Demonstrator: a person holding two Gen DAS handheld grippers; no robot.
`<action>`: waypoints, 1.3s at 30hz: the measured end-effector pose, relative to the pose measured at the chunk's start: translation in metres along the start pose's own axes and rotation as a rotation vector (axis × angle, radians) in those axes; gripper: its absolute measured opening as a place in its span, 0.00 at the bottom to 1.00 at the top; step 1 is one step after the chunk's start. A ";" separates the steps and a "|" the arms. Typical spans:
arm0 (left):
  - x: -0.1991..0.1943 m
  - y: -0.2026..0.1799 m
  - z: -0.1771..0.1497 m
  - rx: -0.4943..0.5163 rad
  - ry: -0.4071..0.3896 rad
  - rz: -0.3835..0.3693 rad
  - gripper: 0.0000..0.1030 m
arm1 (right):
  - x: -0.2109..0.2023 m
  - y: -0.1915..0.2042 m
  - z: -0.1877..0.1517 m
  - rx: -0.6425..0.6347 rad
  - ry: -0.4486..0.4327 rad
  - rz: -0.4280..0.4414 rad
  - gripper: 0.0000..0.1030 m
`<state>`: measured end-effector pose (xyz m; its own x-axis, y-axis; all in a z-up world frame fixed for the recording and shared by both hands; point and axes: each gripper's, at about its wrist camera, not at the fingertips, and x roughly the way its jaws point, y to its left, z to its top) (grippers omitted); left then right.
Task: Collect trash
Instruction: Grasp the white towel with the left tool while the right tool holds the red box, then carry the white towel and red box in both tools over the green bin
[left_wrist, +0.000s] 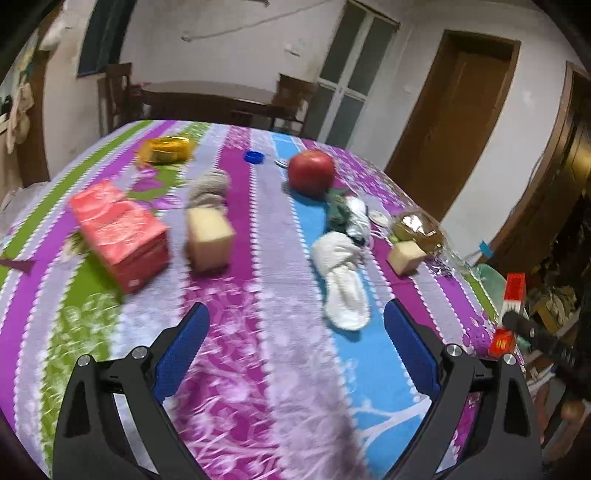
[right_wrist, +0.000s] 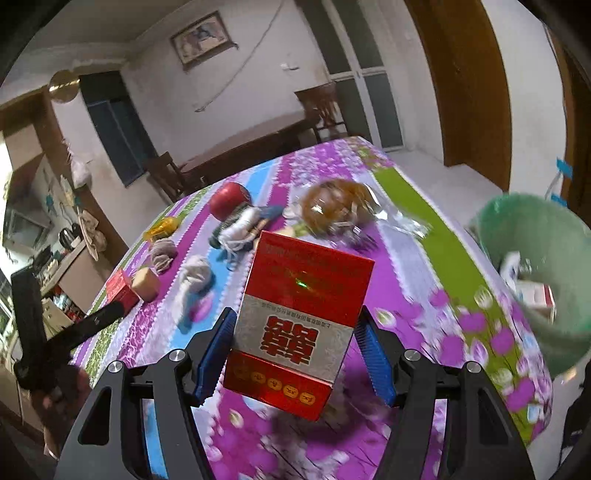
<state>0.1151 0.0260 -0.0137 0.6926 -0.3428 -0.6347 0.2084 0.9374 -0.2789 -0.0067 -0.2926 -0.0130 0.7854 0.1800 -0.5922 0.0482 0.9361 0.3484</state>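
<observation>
I have the red cigarette box (right_wrist: 301, 332) pinched between the blue pads of my right gripper (right_wrist: 299, 347), jaws closed about halfway onto its sides, with the box lifted clear of the tablecloth (right_wrist: 424, 295) and tilted back toward the lens. The green bin (right_wrist: 535, 280), which already holds some packets, sits at about three o'clock from the box, off the table's edge. My worry is the grip: the pads catch only the lower part of a tall, glossy carton, so a quick swing toward the bin could, I judge, let it pivot or slip out short of the rim. My left gripper (left_wrist: 295, 332) hangs spread wide over the cloth with nothing in it. Ahead of it, a white cloth bundle (left_wrist: 341, 273) lies at one o'clock, a pale block (left_wrist: 208, 240) at eleven, and a pink-red box (left_wrist: 120, 232) at ten. Farther off are an apple (left_wrist: 311, 170), a blue bottle cap (left_wrist: 255, 157) and a yellow wrapper (left_wrist: 166, 149). A crinkled clear bag with something brown inside (right_wrist: 340, 206) lies at twelve o'clock beyond the carried box, near the path to the bin, and could snag a low sweep.
</observation>
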 end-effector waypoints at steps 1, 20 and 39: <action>0.006 -0.004 0.002 0.006 0.012 -0.006 0.89 | -0.002 -0.004 -0.004 0.006 -0.002 -0.001 0.65; 0.095 -0.041 0.027 0.094 0.176 0.017 0.30 | -0.032 -0.026 -0.015 0.022 -0.045 -0.035 0.65; 0.004 -0.056 -0.006 0.142 0.013 0.249 0.30 | -0.021 0.008 -0.016 -0.047 -0.023 -0.003 0.64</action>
<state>0.1026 -0.0285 -0.0049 0.7261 -0.1009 -0.6801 0.1280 0.9917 -0.0105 -0.0325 -0.2839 -0.0088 0.7995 0.1709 -0.5759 0.0219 0.9498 0.3122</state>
